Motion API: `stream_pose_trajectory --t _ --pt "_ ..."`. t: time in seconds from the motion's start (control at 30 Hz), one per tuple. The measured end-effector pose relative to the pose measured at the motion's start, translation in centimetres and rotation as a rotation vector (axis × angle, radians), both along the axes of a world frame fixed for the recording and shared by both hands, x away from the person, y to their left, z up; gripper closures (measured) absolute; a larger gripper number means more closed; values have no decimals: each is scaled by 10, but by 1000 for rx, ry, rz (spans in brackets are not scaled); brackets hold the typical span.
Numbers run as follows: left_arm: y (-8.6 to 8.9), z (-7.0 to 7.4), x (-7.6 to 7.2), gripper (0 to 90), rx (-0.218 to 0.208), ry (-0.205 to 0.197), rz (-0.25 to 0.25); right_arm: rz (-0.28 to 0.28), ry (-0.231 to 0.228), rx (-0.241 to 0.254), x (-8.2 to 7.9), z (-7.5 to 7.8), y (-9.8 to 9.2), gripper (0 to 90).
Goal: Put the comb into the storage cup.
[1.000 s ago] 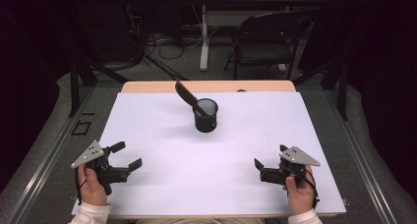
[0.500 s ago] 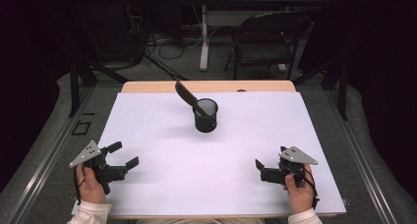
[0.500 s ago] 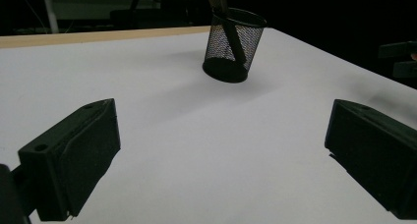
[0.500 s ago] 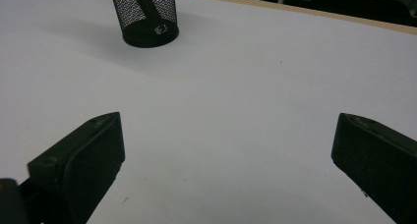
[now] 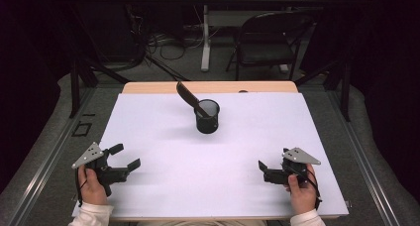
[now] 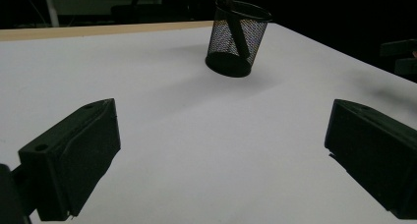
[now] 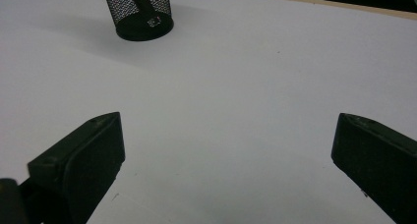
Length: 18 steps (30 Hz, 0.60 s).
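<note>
We've got the left gripper [image 5: 125, 156] at lower left of the high view, held in the person's left hand [image 5: 91, 186], jaws spread wide w/ nothing between them; it sits low over the white tabletop [image 5: 148, 137]. In the left gripper view the same spread shows, bare white surface between the two black jaws.

Moving right to center frame, slightly above middle: the black mesh pen cup [image 5: 207, 117] stands upright on the table, well apart from both grippers. A dark flat tool [image 5: 188, 95] leans out of it toward the upper left; prob. a spatula or similar, but the view's too dim for us to say. The cup sits at top center of the left gripper view [image 6: 237, 40] and upper left of the right gripper view [image 7: 140, 13].

Lower right: the right gripper [image 5: 263, 167] in the right hand [image 5: 300, 189], jaws likewise apart and empty, pointing in toward mid-table.

We judge this as the start/approach step, nothing grasped yet. Next move, as we see it: one gripper goes fwd to the cup, lines its jaws up w/ the tool's handle above the rim, closes; the other may need to steady the cup so it doesn't tip.
</note>
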<state>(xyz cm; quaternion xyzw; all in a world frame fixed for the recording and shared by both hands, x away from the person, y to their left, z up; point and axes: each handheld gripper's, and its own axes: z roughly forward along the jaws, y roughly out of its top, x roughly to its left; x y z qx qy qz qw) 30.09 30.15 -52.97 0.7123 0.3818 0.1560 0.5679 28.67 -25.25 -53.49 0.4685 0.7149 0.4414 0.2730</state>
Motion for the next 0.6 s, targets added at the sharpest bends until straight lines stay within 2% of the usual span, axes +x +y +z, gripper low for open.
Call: stream_pose_trajectory --t 0.6 --pt "-3 -3 1 4 10 15 -12 5 17 -7 2 -4 -1 0"
